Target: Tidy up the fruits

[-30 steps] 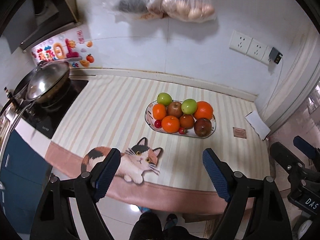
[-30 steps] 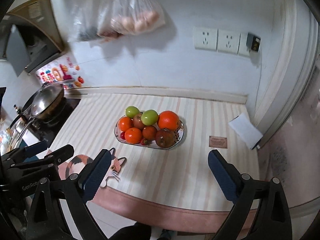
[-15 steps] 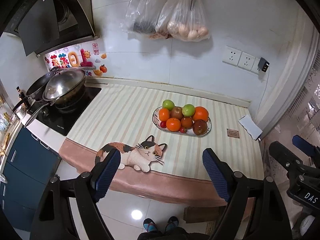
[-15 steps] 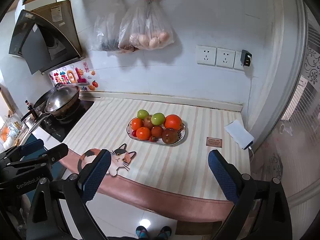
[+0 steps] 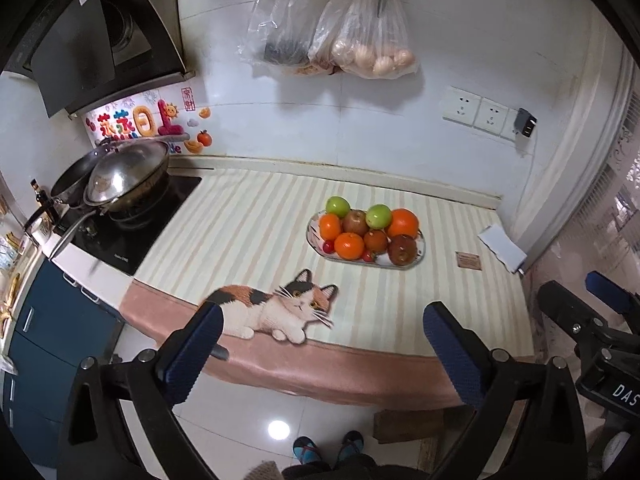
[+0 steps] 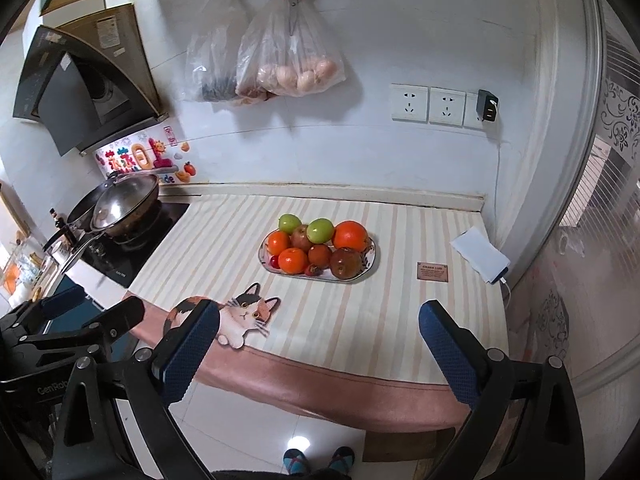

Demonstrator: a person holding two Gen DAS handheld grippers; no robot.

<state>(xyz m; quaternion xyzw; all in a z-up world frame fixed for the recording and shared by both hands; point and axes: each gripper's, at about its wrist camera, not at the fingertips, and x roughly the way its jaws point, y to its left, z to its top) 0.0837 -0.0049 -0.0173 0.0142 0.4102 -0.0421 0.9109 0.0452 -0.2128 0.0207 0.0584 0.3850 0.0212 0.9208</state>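
Hovering off the front edge of the counter, the left gripper point(image 5: 320, 344) and the right gripper point(image 6: 318, 344) both hang with jaws spread wide and nothing between them. An oval fruit plate point(image 6: 370, 264) sits toward the back of the striped counter mat point(image 6: 224, 240), well apart from both tools. It holds two green apples point(image 6: 320, 229), several oranges point(image 6: 350, 236), a dark red apple point(image 6: 346, 263) and small red cherries point(image 6: 274, 261), heaped and touching. A cat picture point(image 5: 280, 308) marks the mat's front edge. To the left, a lidded wok point(image 5: 124, 176) rests on the stove. A white power bank point(image 6: 480, 254) lies at the counter's right end, a small brown label point(image 6: 432, 272) beside it.
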